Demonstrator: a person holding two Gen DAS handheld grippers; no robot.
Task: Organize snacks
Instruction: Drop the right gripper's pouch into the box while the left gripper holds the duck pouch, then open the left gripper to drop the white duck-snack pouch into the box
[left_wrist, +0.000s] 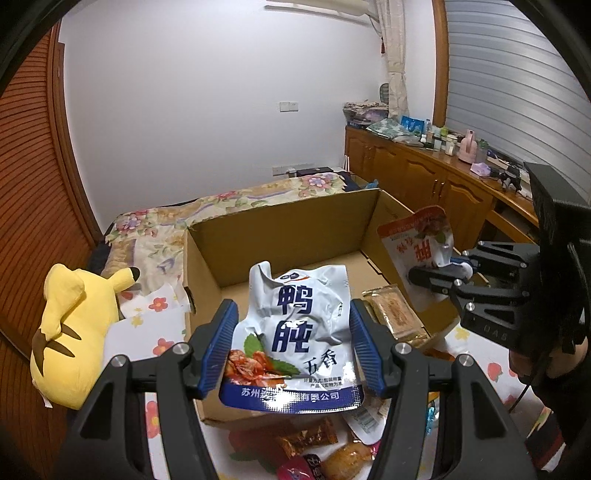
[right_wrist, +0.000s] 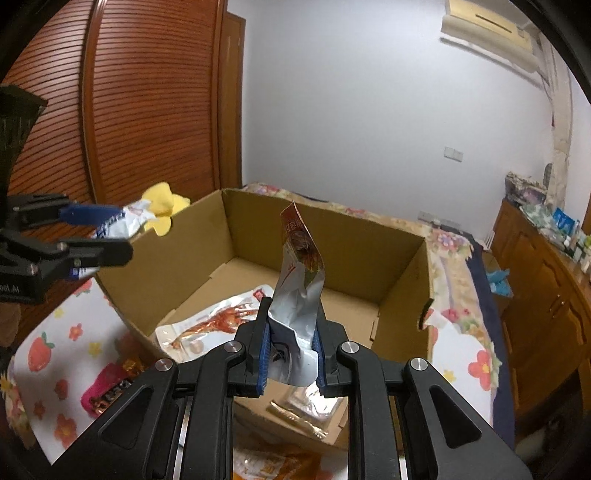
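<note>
Roughly early-to-mid, by my read. The left gripper (left_wrist: 291, 341) pinched a blue pouch (left_wrist: 291, 332) by its sides, held over the near edge of the box (left_wrist: 280, 229). The right gripper (right_wrist: 291, 354) was clamped on a crumpled orange pouch (right_wrist: 299, 280), upright above the box's near wall; it also showed in the left view (left_wrist: 439, 275).

Done so far: the box held a white pouch (right_wrist: 214, 321) printed with chicken feet on its floor, and a tan biscuit pack (left_wrist: 395, 314) near the right wall. Most of the floor was bare.

Left: both held pouches were not yet dropped. Loose packs still lay on the floral sheet (right_wrist: 55, 339) outside the box: an orange-brown one (left_wrist: 310, 437), a pink one (right_wrist: 105, 393), others partly hidden under the grippers. Count unclear.
</note>
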